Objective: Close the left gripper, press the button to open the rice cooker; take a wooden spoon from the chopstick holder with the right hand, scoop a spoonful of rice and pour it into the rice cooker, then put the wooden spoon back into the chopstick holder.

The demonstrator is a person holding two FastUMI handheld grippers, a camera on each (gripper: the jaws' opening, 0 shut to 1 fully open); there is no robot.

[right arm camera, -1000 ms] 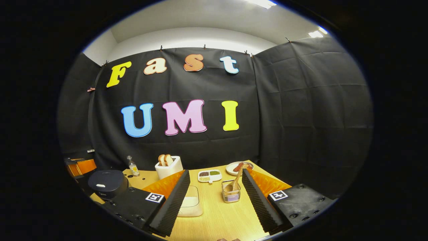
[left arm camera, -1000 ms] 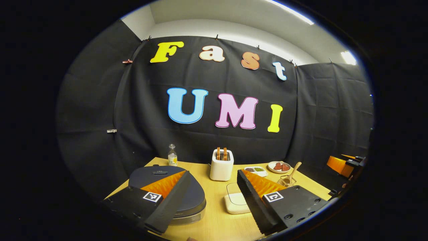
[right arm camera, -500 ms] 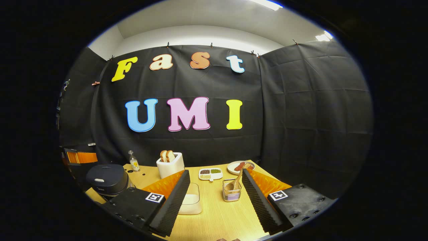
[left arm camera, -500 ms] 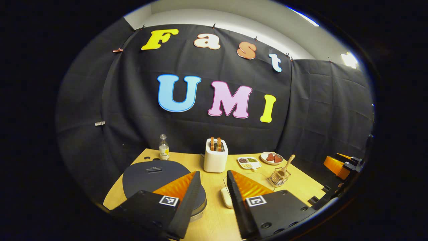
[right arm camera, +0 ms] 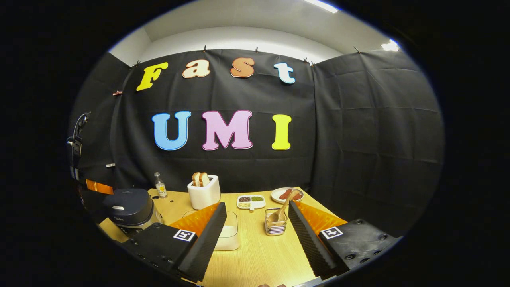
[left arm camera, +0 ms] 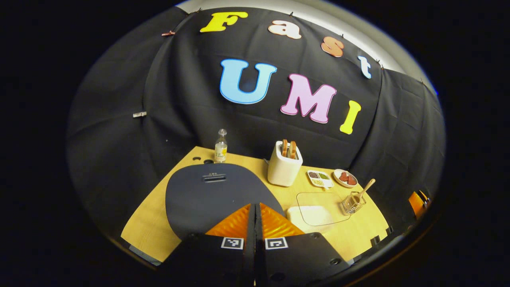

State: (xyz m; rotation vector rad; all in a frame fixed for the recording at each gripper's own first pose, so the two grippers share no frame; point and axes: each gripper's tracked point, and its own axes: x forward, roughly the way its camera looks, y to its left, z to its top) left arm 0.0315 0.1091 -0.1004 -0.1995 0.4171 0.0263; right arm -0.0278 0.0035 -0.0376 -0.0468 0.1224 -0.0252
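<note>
In the left gripper view, the left gripper has its two fingers pressed together with nothing between them, poised just above the near part of the dark lid of the rice cooker, which stands closed on the wooden table. Right of the cooker lies a clear rice box with white rice in it, and just beyond that stands the wire chopstick holder with the wooden spoon leaning out of it, handle up. Farther back sit a white toaster holding two slices, a small divided dish and a plate, with a bottle at the far edge. In the right gripper view, the right gripper has its fingers spread wide and empty, low over the table; between them lie the rice box on the left and the holder with the spoon near the right finger. The cooker stands well off to the left there.
</note>
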